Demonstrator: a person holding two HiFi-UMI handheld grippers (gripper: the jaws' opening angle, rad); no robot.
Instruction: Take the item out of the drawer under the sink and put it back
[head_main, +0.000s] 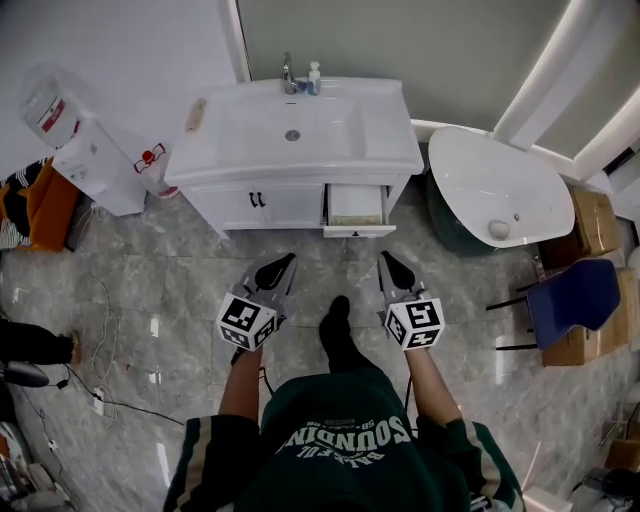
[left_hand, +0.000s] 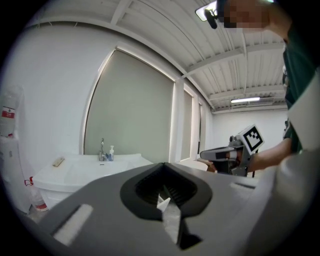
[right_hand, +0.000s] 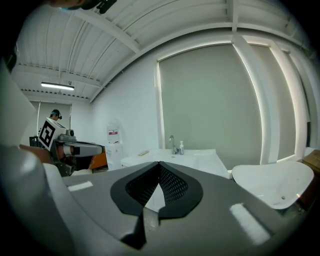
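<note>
The white sink cabinet (head_main: 295, 135) stands ahead of me, with its right-hand drawer (head_main: 358, 230) pulled open. A pale, flat item (head_main: 356, 204) lies inside the drawer. My left gripper (head_main: 281, 264) and right gripper (head_main: 389, 263) hover side by side over the floor, short of the cabinet, both shut and holding nothing. In the left gripper view the jaws (left_hand: 163, 196) meet at their tips, with the sink (left_hand: 82, 170) beyond and the right gripper (left_hand: 220, 155) off to the side. The right gripper view shows its jaws (right_hand: 159, 176) closed too, and the left gripper (right_hand: 75, 148) at the left.
A water dispenser (head_main: 92, 155) stands left of the cabinet. A white tub (head_main: 500, 185), a blue chair (head_main: 572, 298) and cardboard boxes (head_main: 596, 220) are at the right. Cables (head_main: 100, 400) trail on the marble floor at the left. The person's foot (head_main: 336, 330) is between the grippers.
</note>
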